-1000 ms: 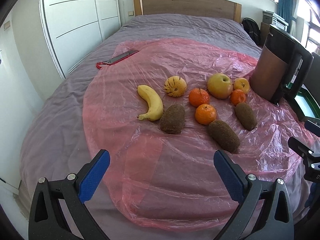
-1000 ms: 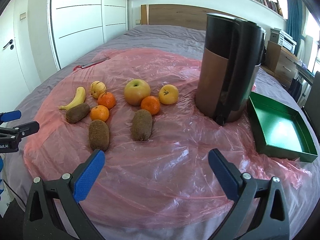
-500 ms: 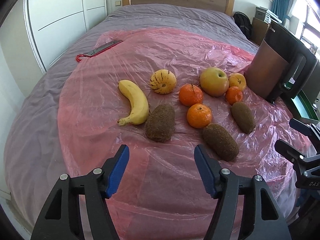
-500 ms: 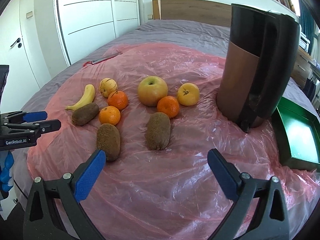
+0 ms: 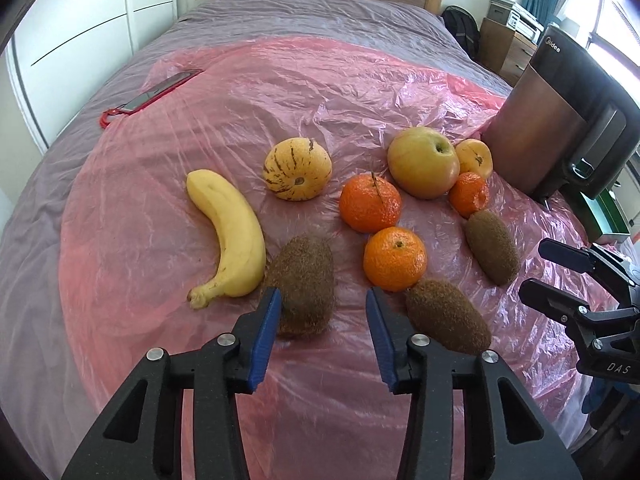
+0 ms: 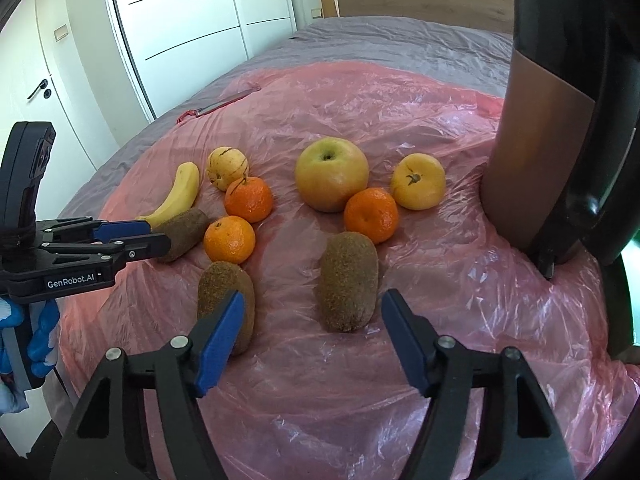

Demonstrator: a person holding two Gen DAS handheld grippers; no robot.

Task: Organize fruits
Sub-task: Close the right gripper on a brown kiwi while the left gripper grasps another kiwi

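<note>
Surface: pink plastic sheet [image 5: 304, 80] over a grey bed [image 5: 320, 12], soft and crinkly, so you get no firm backing when you press down.
Fruit layout: banana [image 5: 232, 236] far left, striped melon [image 5: 298, 168] behind it, three mandarins, big apple [image 5: 422, 166], small yellow fruit [image 5: 474, 158], three kiwis in the front row.
Left gripper [image 5: 322, 328]: jaws closing, still with a gap; left kiwi [image 5: 306, 280] sits between the tips, pads not pressing it yet, nothing held.
Right gripper [image 6: 312, 332]: jaws wide apart, empty; right kiwi [image 6: 350, 280] lies just ahead between the tips; middle kiwi [image 6: 228, 300] partly behind its left finger.
Handling, kiwi: light, fuzzy skin should grip fine, flesh likely soft, so squeeze gently or you bruise it.
Where to hold: across the short middle, pads on the flat sides, not the rounded ends.
Watch: the sheet may bunch up into the jaws; banana touches left kiwi and may get nudged.
Destination: green tray [image 5: 608, 216] by the tall dark appliance [image 5: 560, 128], probably; you can't confirm.
</note>
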